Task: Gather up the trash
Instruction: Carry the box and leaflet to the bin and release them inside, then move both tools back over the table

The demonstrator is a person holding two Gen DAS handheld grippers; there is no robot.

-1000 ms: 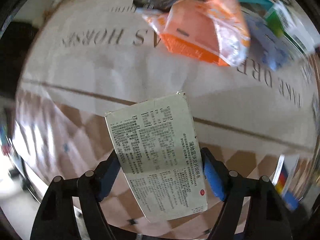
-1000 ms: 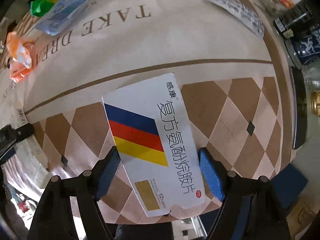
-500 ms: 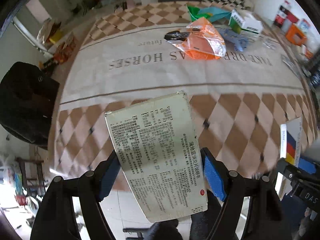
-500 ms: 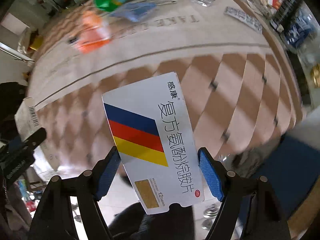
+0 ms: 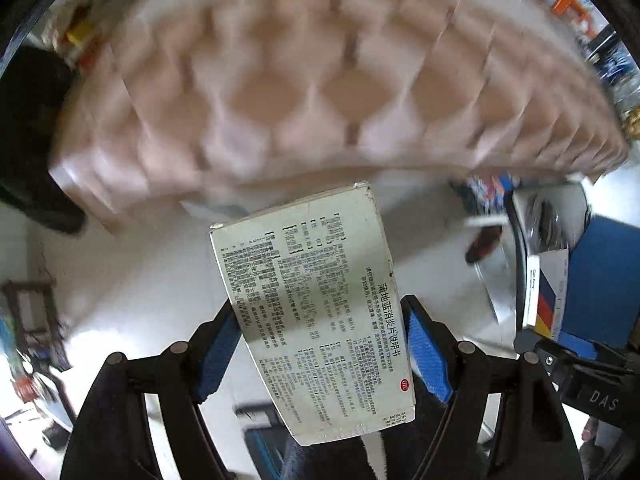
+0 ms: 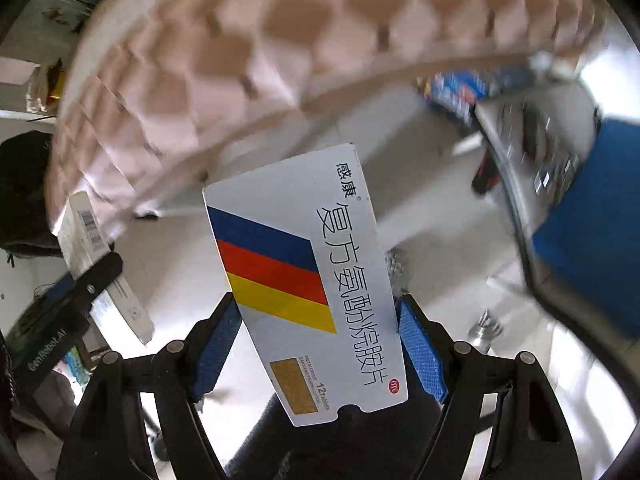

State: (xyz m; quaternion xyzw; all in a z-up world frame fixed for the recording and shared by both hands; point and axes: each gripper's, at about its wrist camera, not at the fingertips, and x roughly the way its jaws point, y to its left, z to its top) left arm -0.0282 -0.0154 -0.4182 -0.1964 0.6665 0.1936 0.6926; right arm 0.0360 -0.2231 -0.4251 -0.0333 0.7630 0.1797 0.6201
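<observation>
My left gripper (image 5: 320,344) is shut on a pale medicine box (image 5: 316,308) covered in small printed text, held off the table over the floor. My right gripper (image 6: 318,340) is shut on a white medicine box (image 6: 304,280) with blue, red and yellow stripes. Each gripper shows in the other's view: the right one with its striped box (image 5: 548,296) at the right edge, the left one with its box (image 6: 96,256) at the left edge.
The table with the checkered cloth (image 5: 320,92) is blurred above and beyond both grippers. A metal-rimmed bin or stool (image 6: 516,200) and a blue surface (image 6: 588,220) stand to the right. The pale floor (image 5: 140,272) lies below.
Both grippers have pulled back from the table and dropped below its edge, each still holding its box. The table items have gone out of view.
</observation>
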